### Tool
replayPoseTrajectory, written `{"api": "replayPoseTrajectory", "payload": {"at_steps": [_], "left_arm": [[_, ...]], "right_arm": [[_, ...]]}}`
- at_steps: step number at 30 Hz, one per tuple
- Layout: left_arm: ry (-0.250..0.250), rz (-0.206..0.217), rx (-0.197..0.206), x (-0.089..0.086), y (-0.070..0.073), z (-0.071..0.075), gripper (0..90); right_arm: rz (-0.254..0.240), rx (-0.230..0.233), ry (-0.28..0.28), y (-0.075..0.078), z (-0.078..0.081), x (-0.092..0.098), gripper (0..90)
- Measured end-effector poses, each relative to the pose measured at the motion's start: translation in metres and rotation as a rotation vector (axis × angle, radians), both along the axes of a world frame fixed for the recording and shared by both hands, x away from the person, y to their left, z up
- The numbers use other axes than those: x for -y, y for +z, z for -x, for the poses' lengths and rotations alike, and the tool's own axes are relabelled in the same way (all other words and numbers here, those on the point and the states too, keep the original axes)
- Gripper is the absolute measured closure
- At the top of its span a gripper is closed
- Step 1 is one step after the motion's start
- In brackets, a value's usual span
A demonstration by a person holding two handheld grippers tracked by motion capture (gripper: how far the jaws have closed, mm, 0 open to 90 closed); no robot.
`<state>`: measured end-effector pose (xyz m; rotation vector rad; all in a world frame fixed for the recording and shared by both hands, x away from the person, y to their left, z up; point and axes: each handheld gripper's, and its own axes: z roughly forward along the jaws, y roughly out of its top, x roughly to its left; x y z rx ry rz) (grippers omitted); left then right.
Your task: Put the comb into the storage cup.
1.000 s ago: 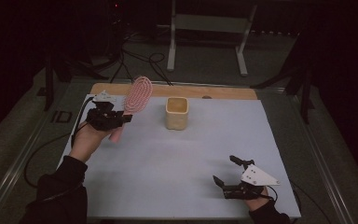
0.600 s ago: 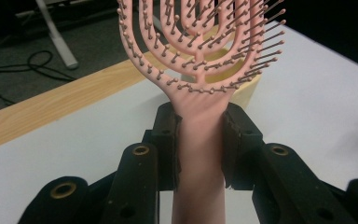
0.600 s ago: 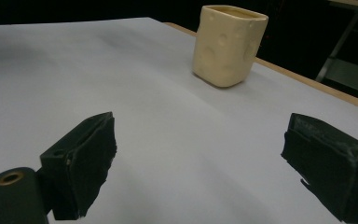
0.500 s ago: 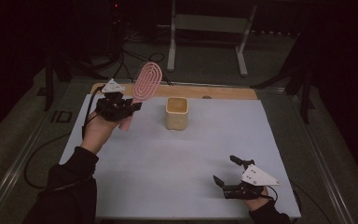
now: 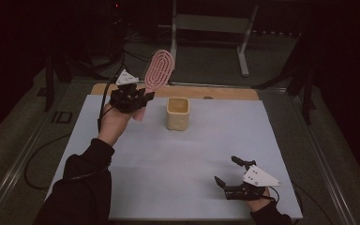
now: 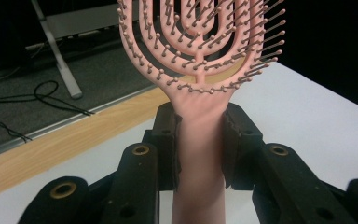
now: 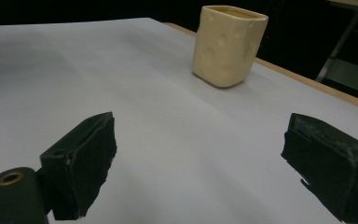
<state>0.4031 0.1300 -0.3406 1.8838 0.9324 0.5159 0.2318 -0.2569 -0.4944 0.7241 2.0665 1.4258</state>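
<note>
Pink brush [image 5: 155, 75] x1, cream cup [image 5: 177, 113] x1

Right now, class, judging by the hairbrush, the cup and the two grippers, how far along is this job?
Done: the left gripper is shut on the pink hairbrush by its handle and holds it clear of the table, bristle head up. In hand: the brush hangs just left of the cream cup. Left: probably standing the brush in the cup, which looks empty. The right gripper rests open, near the table's front edge.
</note>
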Motion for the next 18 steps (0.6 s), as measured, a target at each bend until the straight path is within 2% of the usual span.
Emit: {"api": "replayPoseTrajectory", "payload": {"at_steps": [10, 14, 16, 18], "left_arm": [[-0.025, 0.082, 0.045, 0.020, 0.006, -0.012, 69.9], [-0.037, 0.101, 0.053, 0.029, 0.007, -0.017, 69.9], [-0.046, 0.127, 0.051, 0.032, 0.007, -0.020, 69.9], [-0.048, 0.127, 0.061, 0.036, 0.006, -0.023, 69.9]], "right_arm": [[-0.001, -0.001, 0.003, -0.001, 0.000, 0.000, 9.2], [-0.005, -0.003, 0.001, -0.001, 0.000, 0.001, 9.2], [-0.004, -0.001, 0.001, -0.001, 0.000, 0.000, 9.1], [-0.004, -0.001, 0.003, 0.000, 0.000, 0.000, 9.2]]}}
